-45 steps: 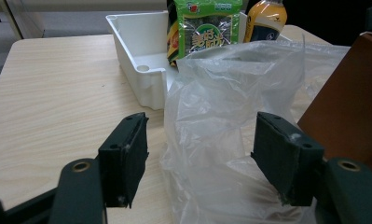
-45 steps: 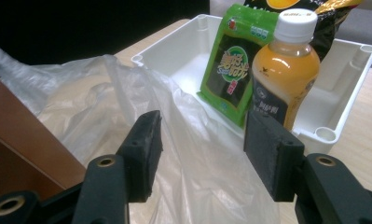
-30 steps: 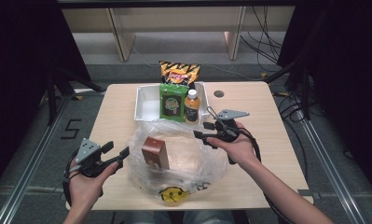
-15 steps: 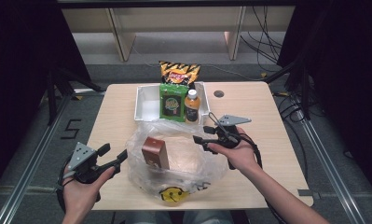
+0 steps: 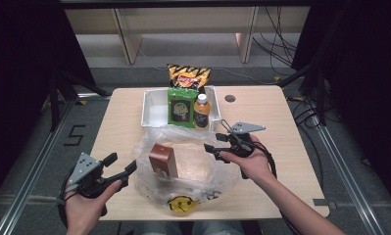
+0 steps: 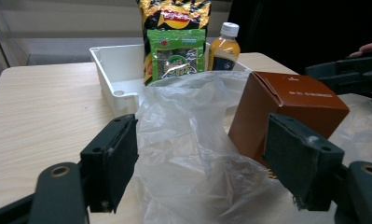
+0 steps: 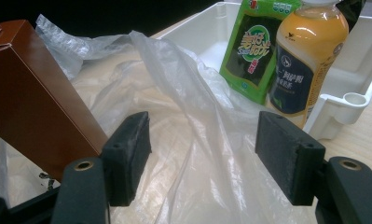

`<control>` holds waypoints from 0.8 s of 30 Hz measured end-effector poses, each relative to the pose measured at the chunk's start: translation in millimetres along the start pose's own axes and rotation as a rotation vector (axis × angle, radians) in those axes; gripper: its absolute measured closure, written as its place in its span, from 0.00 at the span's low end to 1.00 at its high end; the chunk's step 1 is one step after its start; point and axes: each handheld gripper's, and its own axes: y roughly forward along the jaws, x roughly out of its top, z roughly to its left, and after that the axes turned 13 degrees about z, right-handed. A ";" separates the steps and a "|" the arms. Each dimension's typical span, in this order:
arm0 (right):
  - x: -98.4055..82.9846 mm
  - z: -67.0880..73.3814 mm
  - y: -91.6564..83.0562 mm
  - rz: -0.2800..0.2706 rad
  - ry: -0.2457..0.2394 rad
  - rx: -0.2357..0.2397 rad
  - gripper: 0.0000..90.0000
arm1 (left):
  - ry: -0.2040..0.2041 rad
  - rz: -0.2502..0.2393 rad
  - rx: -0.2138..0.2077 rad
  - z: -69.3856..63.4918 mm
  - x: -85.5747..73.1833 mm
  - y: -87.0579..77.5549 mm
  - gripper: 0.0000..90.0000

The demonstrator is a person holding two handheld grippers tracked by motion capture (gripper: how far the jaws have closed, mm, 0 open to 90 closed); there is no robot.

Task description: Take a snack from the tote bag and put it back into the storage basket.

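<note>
Plastic bag (image 5: 183, 169), clear and crumpled, with a yellow smiley print on its near edge: we log it at the middle of the tabletop (image 5: 281, 112), spread open and lying flat. Brown carton (image 5: 163, 159): we find it upright and slightly tilted on the bag's left part. White tray (image 5: 154, 110): just beyond the bag, its near wall touching the film. Inside the tray, at its right half, we count a green snack packet (image 5: 180, 107), an orange drink bottle (image 5: 201, 110) with a white cap just right of the packet, and a yellow-black crisp bag (image 5: 188, 76) standing behind both.

Left claw (image 5: 123, 164): we place it at the bag's left edge, pointing toward the carton; its jaws have just been opening and stand spread, with loose film between them but not pressed. Right claw (image 5: 213, 142): at the bag's right edge, near the bottle; its jaws have likewise just been opening and stand spread, film lying between and below them, unpinched.
</note>
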 end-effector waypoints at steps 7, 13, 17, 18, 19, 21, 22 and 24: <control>0.4 0.7 -1.1 0.006 0.006 0.000 0.39 | 0.020 -0.012 -0.017 -6.1 1.5 -1.4 0.28; -0.6 -0.8 -1.2 0.008 -0.011 -0.004 0.39 | 0.032 -0.020 -0.036 -10.5 1.5 1.1 0.27; 0.4 2.1 -1.2 -0.009 0.034 0.003 0.39 | 0.043 -0.014 -0.054 -15.4 0.9 3.0 0.27; 0.9 -1.1 -1.8 -0.007 -0.023 0.000 0.39 | 0.040 -0.007 -0.047 -17.0 0.8 2.4 0.27; 1.0 -0.8 -2.6 -0.002 -0.020 -0.006 0.39 | 0.042 -0.007 -0.052 -18.3 0.7 2.8 0.27; 1.0 1.5 -2.6 -0.007 0.011 -0.004 0.38 | 0.050 -0.012 -0.059 -20.8 0.4 3.7 0.27; 1.1 2.4 -1.8 -0.008 0.023 0.007 0.38 | 0.055 -0.018 -0.069 -22.2 0.4 4.9 0.27; 1.4 2.0 -1.4 -0.019 0.005 0.006 0.37 | 0.059 -0.014 -0.072 -25.3 0.4 5.5 0.27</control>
